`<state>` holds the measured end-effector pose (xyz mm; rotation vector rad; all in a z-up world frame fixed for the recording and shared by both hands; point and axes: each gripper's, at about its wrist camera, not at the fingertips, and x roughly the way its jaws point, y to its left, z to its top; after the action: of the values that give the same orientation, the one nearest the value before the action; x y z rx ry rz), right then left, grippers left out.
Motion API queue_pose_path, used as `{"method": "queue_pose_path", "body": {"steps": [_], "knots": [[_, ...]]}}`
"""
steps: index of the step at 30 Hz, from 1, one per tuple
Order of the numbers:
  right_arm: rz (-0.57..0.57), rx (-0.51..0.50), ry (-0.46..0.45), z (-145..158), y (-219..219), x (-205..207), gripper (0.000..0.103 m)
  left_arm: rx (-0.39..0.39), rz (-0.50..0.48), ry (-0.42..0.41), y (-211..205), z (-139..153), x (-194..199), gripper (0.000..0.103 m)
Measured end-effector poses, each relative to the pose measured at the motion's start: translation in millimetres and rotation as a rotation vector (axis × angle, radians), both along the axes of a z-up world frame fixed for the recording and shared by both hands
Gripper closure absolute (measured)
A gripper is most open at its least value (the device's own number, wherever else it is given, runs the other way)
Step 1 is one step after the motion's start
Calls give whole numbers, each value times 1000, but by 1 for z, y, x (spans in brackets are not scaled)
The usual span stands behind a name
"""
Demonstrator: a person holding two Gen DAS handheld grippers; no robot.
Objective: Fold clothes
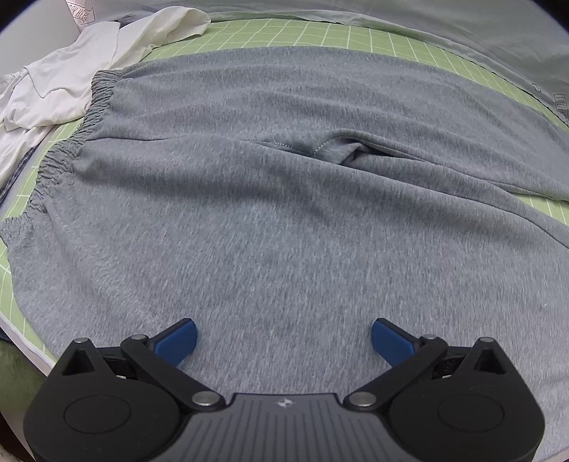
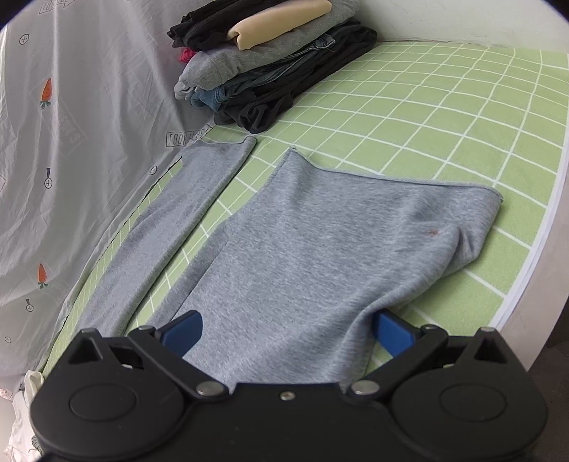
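A: Left view. Grey sweatpants [image 1: 284,213] spread flat across green gridded mat [image 1: 320,32]. Elastic waistband [image 1: 71,142] bunched at far left, running down left edge. Crotch seam puckered right of centre, small fold there.

B: Left gripper [image 1: 283,341]?

A: Released. Blue fingertips [image 1: 177,341] wide apart, poised over near part of cloth, nothing between them. Touching fabric or just above: cannot tell.

B: Beyond waistband?

A: White garment [image 1: 71,71] crumpled at far left, just beside waistband, partly off mat. Pale grey sheet [image 1: 462,42] along far and right edge.

B: Right view. Same sweatpants, leg end. Wide leg [image 2: 338,248] in centre, hem at far side, right hem corner slightly rumpled with small reddish spot nearby. Second leg [image 2: 177,220] narrower in view, lying at left, strip of mat between the two.

A: Right gripper [image 2: 288,336]?

B: Released too. Fingertips [image 2: 185,334] spread to either side of near end of wide leg, not pinching; right tip beside cloth edge, above bare mat. Contact: cannot tell.

A: Surroundings?

B: Stack of folded clothes [image 2: 270,60] at far left of mat, dark items, denim, grey, a cream piece on top. Printed sheet with carrots [image 2: 71,142] along left side, touching narrow leg's edge. White wall behind stack.
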<state>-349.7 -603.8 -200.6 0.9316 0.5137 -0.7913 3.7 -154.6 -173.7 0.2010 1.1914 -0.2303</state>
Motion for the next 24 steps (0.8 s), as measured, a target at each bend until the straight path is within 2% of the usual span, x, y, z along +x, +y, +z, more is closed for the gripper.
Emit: {"method": "queue_pose_path", "body": {"steps": [4, 7, 11, 15, 16, 20, 24], "knots": [[7, -42, 48, 0, 1, 12, 0, -3, -17, 3, 2, 1, 1, 0], [24, -85, 103, 0, 7, 22, 0, -43, 0, -11, 14, 7, -2, 0], [60, -159, 213, -1, 18, 37, 0, -105, 131, -49, 51, 19, -5, 0], [117, -244, 437, -8, 32, 69, 0, -170, 312, -99, 102, 26, -5, 1], [122, -270, 459, -9, 36, 74, 0, -182, 344, -108, 113, 26, -6, 2], [46, -251, 451, -11, 38, 80, 0, -166, 427, -135, 149, 24, 1, 6], [21, -252, 452, -11, 40, 82, 0, -162, 497, -136, 180, 19, 13, 10]]}}
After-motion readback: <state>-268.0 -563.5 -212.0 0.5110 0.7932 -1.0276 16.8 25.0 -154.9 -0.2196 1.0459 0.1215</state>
